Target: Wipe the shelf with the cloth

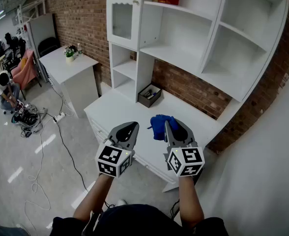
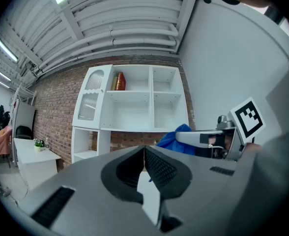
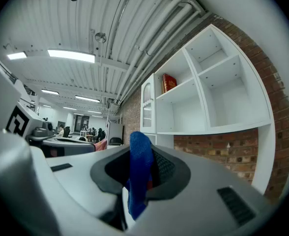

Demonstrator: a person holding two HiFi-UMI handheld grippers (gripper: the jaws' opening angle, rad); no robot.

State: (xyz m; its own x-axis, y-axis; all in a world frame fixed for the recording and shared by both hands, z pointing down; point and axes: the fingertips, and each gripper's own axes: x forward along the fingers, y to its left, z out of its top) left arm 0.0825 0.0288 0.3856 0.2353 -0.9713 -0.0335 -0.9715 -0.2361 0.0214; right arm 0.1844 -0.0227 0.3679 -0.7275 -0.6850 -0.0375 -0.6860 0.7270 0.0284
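A soft blue cloth (image 1: 160,126) bunches limp in the clamped jaws of the right gripper (image 1: 168,127), held above the white counter (image 1: 116,109) in front of the shelf (image 1: 176,52). The left gripper (image 1: 132,127) hangs beside it, jaws together on nothing. Light and floppy, the fabric looks likely to fold and drag, so a pinch on a thick gathered wad should suit it best against the smooth, hard, square-edged painted surfaces.

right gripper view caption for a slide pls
Right gripper clamps a blue cloth in its jaws, facing the white shelf unit.
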